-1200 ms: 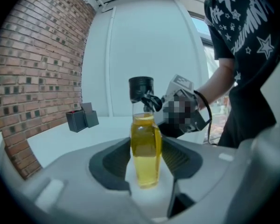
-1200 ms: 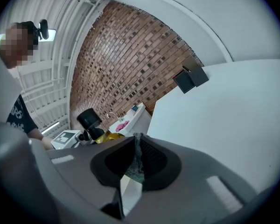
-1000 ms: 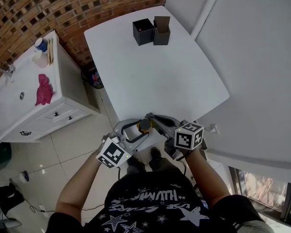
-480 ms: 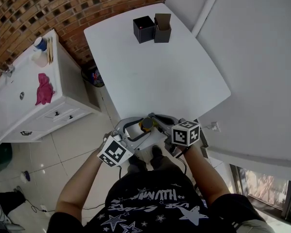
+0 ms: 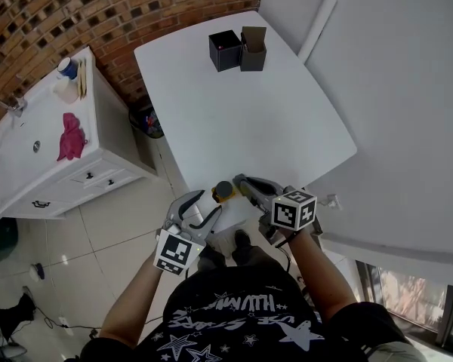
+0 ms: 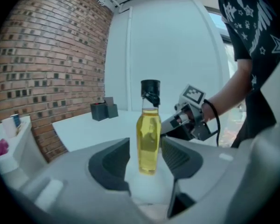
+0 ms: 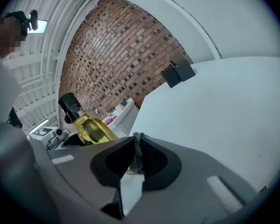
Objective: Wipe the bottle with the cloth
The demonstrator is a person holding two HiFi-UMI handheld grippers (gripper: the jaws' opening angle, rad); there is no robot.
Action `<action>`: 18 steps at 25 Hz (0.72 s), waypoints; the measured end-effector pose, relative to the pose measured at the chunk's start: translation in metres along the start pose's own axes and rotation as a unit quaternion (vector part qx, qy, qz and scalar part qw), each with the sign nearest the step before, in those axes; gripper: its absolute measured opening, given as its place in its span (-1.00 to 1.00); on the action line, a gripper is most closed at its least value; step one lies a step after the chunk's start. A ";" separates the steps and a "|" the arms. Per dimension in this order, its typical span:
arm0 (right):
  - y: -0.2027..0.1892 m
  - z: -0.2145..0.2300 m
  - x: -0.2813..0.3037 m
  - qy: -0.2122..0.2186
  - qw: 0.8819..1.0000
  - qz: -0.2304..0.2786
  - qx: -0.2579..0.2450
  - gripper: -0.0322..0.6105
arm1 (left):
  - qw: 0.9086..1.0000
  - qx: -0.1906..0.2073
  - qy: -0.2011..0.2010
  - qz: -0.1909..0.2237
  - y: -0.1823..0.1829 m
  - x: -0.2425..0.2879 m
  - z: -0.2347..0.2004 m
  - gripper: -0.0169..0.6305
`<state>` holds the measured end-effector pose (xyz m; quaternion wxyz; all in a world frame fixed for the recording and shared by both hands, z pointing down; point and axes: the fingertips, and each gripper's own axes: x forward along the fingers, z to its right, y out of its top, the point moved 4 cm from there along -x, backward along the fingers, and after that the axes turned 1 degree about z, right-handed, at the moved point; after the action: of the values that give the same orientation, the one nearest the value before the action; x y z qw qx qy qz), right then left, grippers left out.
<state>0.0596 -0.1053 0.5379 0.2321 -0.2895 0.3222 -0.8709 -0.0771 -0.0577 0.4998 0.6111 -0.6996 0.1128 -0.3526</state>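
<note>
Directly below the head camera, a person stands at the near edge of a white table (image 5: 241, 119), holding a gripper in each hand. A clear bottle (image 6: 148, 139) of yellow liquid with a black cap stands upright on the table, close to that near edge and between the two grippers.

On the left, the left gripper (image 6: 147, 160) has its jaws spread apart. The bottle stands in line with the gap, just beyond the tips, and neither pad presses on it.

On the right, the right gripper (image 7: 137, 155) has its jaws pressed together on a thin fold of grey cloth (image 7: 138, 149), a sliver of which shows between the pads. This gripper sits just beside the bottle, on its right; whether the two touch cannot be told.

At the far end of the table two small dark boxes stand side by side, touching: a closed black box (image 5: 223, 50) on the left and an open-topped box (image 5: 252, 48) on the right.

To the left of the table, well apart from the bottle, a white sink cabinet (image 5: 30, 164) stands against a brick wall (image 5: 98, 13), with a crumpled pink fabric item (image 5: 70, 136) lying on its top.
</note>
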 end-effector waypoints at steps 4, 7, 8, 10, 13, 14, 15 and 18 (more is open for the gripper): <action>0.004 -0.003 -0.011 0.009 1.000 0.005 -0.006 -0.79 | 0.996 -0.033 0.080 -0.037 -0.017 -0.014 0.013 -0.29; 0.004 -0.006 -0.018 0.018 1.000 0.003 -0.012 -0.79 | 0.988 -0.066 0.132 -0.049 -0.020 -0.010 0.021 -0.24; 0.003 -0.007 -0.020 0.020 1.000 0.001 -0.014 -0.79 | 0.985 -0.076 0.147 -0.045 -0.017 -0.007 0.023 -0.17; 0.001 -0.007 -0.023 0.027 0.999 -0.005 -0.017 -0.79 | 0.979 -0.094 0.178 -0.033 -0.008 -0.001 0.026 -0.05; -0.002 -0.004 -0.029 0.035 0.999 -0.012 -0.021 -0.79 | 0.964 -0.115 0.239 -0.030 0.003 0.010 0.029 0.09; -0.003 -0.003 -0.032 0.037 0.999 -0.014 -0.022 -0.79 | 0.956 -0.125 0.264 -0.029 0.005 0.013 0.028 0.11; -0.003 -0.002 -0.034 0.039 0.999 -0.015 -0.023 -0.79 | 0.947 -0.137 0.290 -0.026 0.007 0.015 0.026 0.11; -0.001 0.000 -0.039 0.043 0.999 -0.016 -0.025 -0.79 | 0.928 -0.151 0.339 -0.029 0.007 0.026 0.022 0.11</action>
<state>0.0878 -0.0816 0.5252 0.1966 -0.2628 0.3487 -0.8779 -0.0424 -0.0579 0.5024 0.4137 -0.6254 0.3446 -0.5648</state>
